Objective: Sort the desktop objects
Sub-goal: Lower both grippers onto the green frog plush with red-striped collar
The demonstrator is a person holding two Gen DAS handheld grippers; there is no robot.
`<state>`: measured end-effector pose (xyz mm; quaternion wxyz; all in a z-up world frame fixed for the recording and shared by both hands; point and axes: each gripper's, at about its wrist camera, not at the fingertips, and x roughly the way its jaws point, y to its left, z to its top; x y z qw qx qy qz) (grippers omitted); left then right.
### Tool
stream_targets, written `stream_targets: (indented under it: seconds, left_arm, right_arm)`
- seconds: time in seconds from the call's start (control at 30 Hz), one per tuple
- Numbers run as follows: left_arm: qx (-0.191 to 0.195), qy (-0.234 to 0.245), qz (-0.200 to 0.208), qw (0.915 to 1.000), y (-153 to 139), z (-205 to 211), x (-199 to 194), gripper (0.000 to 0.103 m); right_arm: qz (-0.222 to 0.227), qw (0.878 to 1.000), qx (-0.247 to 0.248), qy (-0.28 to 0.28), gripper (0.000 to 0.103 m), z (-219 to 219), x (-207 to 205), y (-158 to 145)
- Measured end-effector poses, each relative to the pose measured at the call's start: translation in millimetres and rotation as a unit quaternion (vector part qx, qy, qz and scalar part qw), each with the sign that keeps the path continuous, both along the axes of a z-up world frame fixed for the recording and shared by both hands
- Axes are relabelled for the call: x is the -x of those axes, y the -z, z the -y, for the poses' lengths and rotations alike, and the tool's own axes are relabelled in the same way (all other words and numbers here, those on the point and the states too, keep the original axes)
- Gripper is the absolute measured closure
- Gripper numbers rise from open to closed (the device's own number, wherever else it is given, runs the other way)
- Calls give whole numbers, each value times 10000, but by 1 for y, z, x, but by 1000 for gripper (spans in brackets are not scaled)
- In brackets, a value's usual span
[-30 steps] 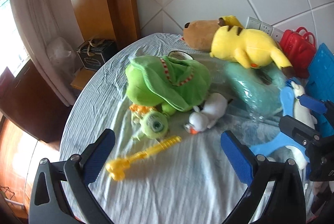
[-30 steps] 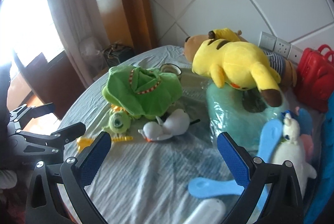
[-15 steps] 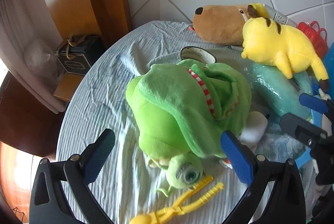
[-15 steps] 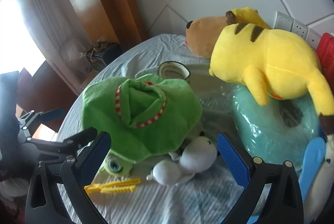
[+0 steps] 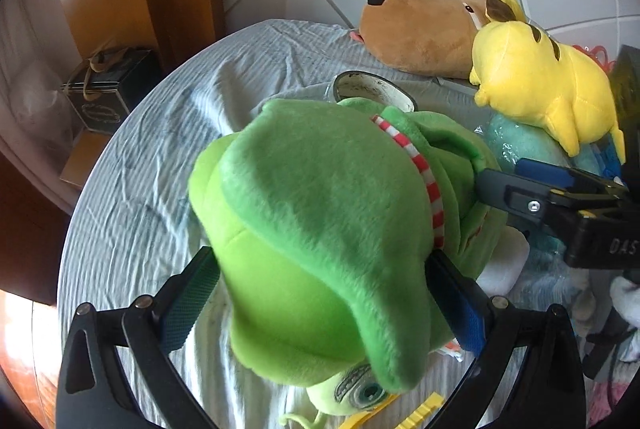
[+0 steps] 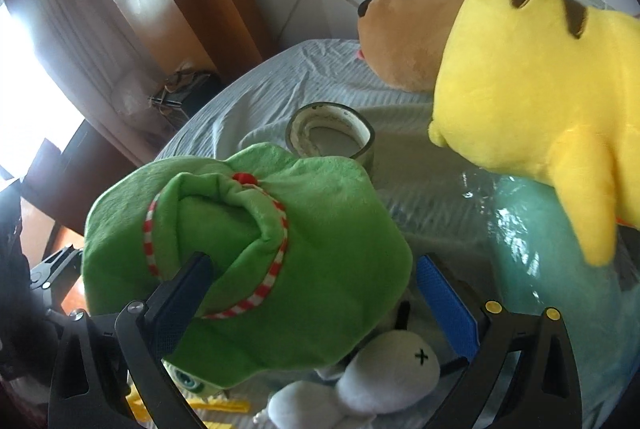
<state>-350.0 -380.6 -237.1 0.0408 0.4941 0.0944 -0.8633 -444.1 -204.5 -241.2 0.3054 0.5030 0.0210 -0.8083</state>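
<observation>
Since the frame one second back, both grippers have closed in from the near edge of the tabletop onto the green plush; it filled only the mid-distance then and now fills the lower half of each wrist view.

Left gripper: fingers spread, one pad on each flank of the green plush. The pads lie at or just beside the fabric; contact cannot be confirmed, and no pinch shows. The plush lies directly ahead of and between the fingers, bulk low and toward the near edge.

Right gripper: fingers spread. The left-hand finger pokes into the red-and-white-trimmed opening of the green plush; the right-hand finger stands clear on the outside. Closing would, by judgement, pinch the trimmed rim. In the left wrist view this gripper enters from the right, tips at the far-right side of the plush.

Key relation: the plush's long axis runs roughly from near-left to far-right across the tabletop, with the left gripper at the closed near end and the right gripper at the open far end. Both are about equally near.

Under the near end: a small one-eyed green toy and a yellow plastic tool. Beside it on the right, a white plush.

Farther back: a tape roll just behind the green plush; a teal wrapped cushion carrying a yellow plush; a brown plush near the far edge.

No sorted group or container is identifiable.
</observation>
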Motion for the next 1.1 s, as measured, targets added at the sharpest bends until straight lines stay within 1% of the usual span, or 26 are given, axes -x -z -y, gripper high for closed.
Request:
stream_targets:
  seconds: [0.13,0.27,0.4,0.5,0.7,0.87,1.0,1.03,1.07,1.1]
  left_arm:
    - [110,23,-100,9999,4,0,2,0]
    - [170,35,-176,9997,10,4,5,0]
    - [119,-12,-259,9996,15,9,6,0]
    - [97,-17,-318,9994,19,12,8,0]
    - [-108,-52,-334,9994,29,19,12,0]
    - [-246,-74,-438,9987,39,23,14,0]
    - [-544,-83,-493,9973,50,28,15,0]
    - [-597,-79,-504,9969,50,27,13,0]
    - [-581,-46,-516,9970,47,25,11,0]
    - [-496,6,-534,9973,41,19,7,8]
  right_arm:
    - [152,9996,233,-64,0,2,6,17]
    - [486,9968,633,-85,0,3,14,34]
    - [874,9902,1088,-55,0,3,20,51]
    - [945,9879,1228,-72,0,6,21,59]
    - [810,9904,1086,-266,0,17,23,63]
    - [717,9918,1032,-251,0,19,22,67]
    - [788,9913,1036,-189,1,18,23,74]
    - [706,9926,967,-187,1,17,19,69]
    - [580,9943,871,-200,2,16,13,61]
    - [453,9957,774,-212,7,16,6,53]
